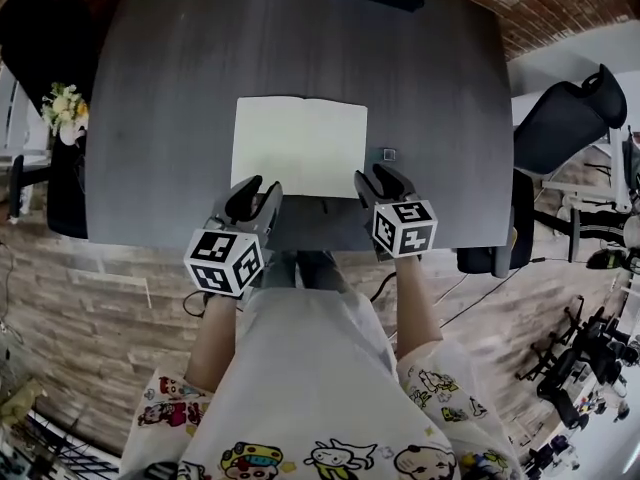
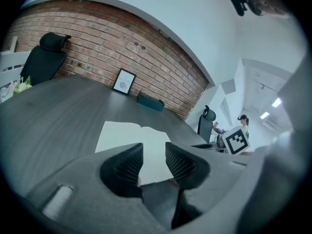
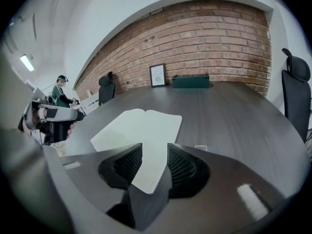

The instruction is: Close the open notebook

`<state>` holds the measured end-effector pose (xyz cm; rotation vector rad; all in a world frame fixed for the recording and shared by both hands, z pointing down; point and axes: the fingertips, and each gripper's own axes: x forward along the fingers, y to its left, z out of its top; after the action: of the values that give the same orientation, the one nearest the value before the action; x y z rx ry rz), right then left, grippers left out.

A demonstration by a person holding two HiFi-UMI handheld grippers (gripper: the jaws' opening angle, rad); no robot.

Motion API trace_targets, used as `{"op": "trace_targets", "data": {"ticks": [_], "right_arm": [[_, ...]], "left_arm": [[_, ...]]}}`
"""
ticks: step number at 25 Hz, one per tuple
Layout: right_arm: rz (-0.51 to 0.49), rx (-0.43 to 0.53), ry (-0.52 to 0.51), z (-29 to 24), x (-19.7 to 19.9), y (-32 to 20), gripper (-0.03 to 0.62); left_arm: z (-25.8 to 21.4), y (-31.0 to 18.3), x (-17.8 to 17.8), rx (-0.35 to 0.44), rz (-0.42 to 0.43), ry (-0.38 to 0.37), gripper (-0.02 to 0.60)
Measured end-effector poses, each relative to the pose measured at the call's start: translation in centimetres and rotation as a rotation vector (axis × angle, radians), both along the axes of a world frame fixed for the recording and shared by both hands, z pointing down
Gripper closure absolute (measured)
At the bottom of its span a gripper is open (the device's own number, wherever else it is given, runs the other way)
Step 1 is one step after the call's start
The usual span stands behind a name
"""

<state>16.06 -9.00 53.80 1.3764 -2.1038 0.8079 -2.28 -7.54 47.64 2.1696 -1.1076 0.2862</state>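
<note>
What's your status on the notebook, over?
Left gripper open, empty. Right gripper open, empty. Notebook lies open, flat on table. Small item beside its right edge, clear of pages.

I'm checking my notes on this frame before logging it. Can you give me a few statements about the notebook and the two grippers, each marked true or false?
1. The notebook lies open on the table. True.
2. The left gripper is shut on a page. False: its fingers stand apart, with nothing clamped between them.
3. The right gripper is open, close to the notebook's near right corner. True.
4. A framed picture lies on the notebook. False: the framed picture stands against the brick wall at the table's far end.
</note>
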Motion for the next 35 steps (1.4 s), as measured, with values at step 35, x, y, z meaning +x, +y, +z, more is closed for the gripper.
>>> {"op": "trace_targets", "data": {"ticks": [35], "right_arm": [[0.034, -0.153, -0.004, 4.8, 0.9, -0.7, 0.387]], "left_arm": [[7.9, 3.4, 1.2, -0.411, -0.289, 0.314, 0.380]]}}
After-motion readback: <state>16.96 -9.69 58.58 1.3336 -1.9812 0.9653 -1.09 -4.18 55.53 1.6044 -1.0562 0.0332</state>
